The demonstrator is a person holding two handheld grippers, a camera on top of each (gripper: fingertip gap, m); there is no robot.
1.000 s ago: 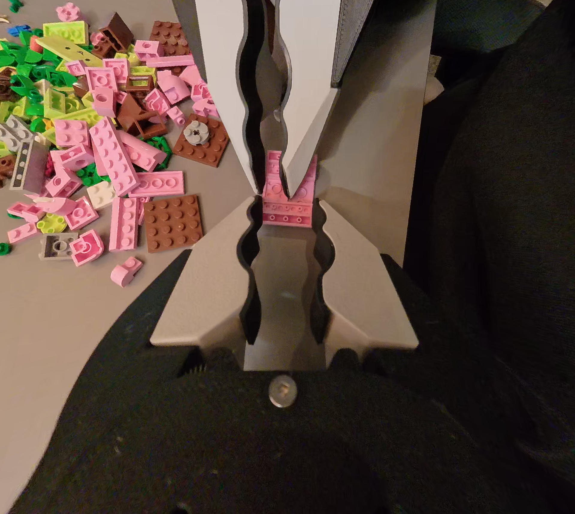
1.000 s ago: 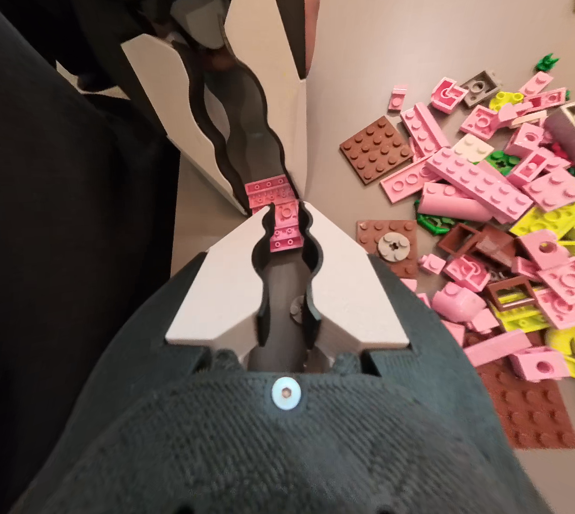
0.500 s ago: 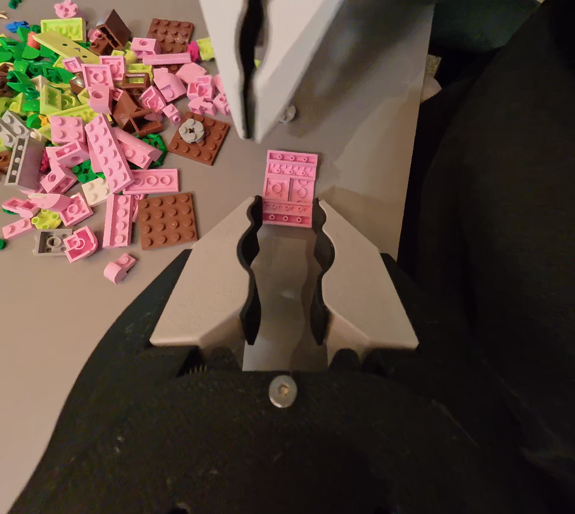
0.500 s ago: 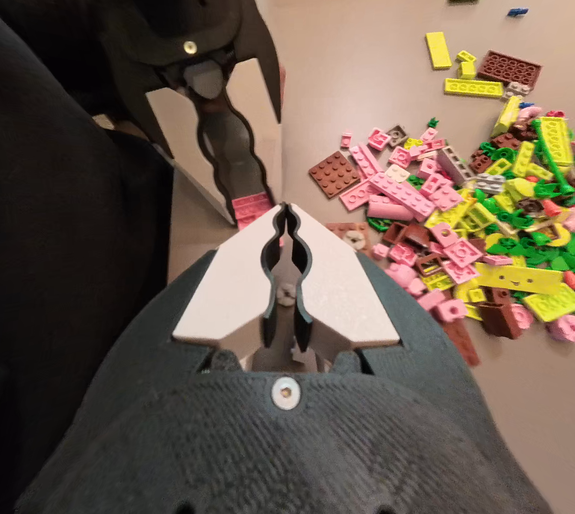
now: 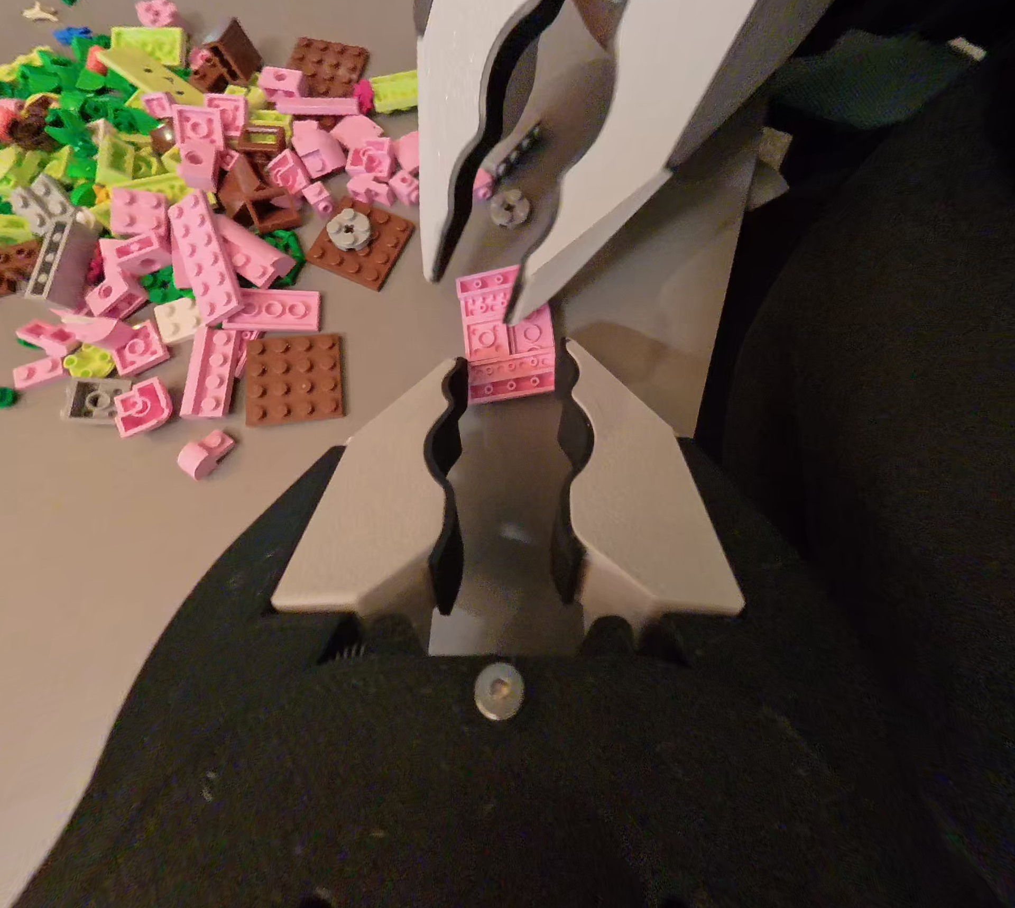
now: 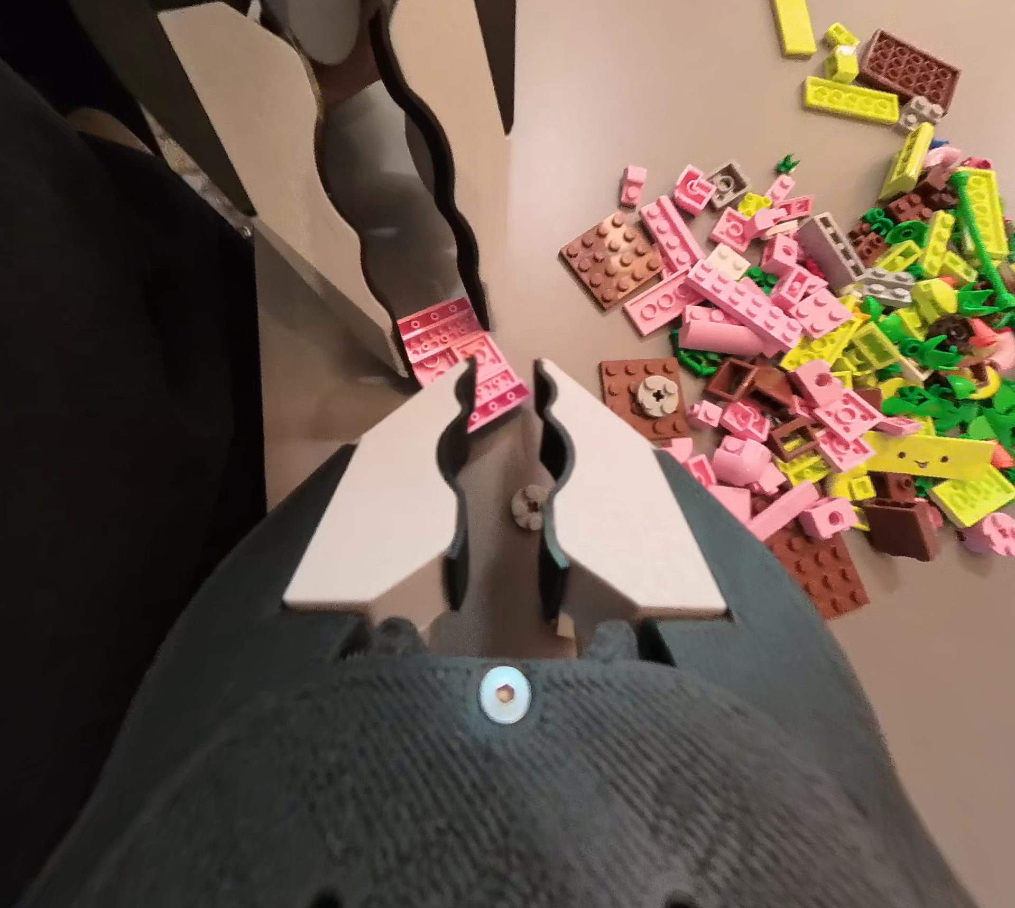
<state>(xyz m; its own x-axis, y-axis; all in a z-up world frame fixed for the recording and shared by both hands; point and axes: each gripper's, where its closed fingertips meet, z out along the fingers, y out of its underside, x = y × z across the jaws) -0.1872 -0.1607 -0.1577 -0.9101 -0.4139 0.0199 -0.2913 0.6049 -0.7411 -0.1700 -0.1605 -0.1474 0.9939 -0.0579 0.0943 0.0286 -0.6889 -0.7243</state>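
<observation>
My left gripper [image 5: 511, 359] is shut on a small pink brick assembly [image 5: 486, 337], flat plates joined together, held just above the grey table [image 5: 110, 552] near its edge. My right gripper [image 5: 472, 296] comes in from above with its jaws open; one fingertip overlaps the assembly's far end. In the right wrist view my right gripper [image 6: 504, 366] stands open with a corner of the pink assembly [image 6: 439, 332] lying between its tips. The left gripper [image 6: 445, 348] reaches in from the upper left, clamped on the assembly.
A pile of loose pink, green, yellow and brown bricks [image 5: 192, 222] lies beside the grippers and also shows in the right wrist view [image 6: 824, 332]. A brown plate [image 5: 294, 379] and a loose grey round piece [image 5: 509, 208] lie close by. A person's dark clothing borders the table edge [image 5: 714, 332]. My left and right fingertips are right by each other. The loose grey round piece [image 5: 509, 208] sits 5 cm or so from the ends of my right fingers. It turns up in the right wrist view [image 6: 533, 504] as well.
My right gripper let go of the pink assembly, drew back shut, and has now come back to it with its jaws open. My left gripper has kept its hold and barely moved.
</observation>
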